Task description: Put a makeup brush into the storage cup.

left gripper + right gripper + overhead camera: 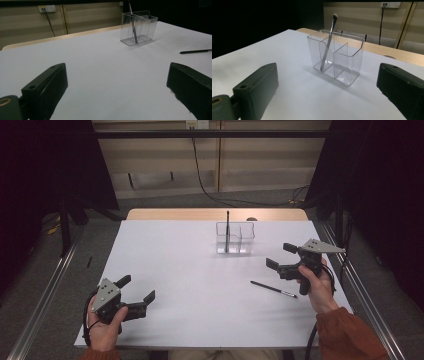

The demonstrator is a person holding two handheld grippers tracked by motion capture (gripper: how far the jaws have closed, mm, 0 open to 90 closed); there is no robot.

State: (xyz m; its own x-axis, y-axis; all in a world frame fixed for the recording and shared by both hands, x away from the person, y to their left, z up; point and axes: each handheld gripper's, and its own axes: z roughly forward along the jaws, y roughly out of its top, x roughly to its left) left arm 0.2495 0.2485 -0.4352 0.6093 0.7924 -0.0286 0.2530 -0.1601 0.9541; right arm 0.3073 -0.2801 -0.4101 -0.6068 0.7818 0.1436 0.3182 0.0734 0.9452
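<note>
My right tongs [281, 260] and left tongs [136, 289] gape wide, empty; the brush [274, 289] lies just beside the right, awaiting the holder [235, 238] ahead.

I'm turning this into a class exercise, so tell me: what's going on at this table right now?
A person sits at a white table, holding a hand-held gripper in each hand. Both the left hand-held gripper and the right hand-held gripper are open and hold nothing. A clear divided holder stands toward the far edge, with one brush upright in its left compartment. A second brush lies flat on the table, near the right hand-held gripper. It looks like the loose brush may go into the holder next.
</note>
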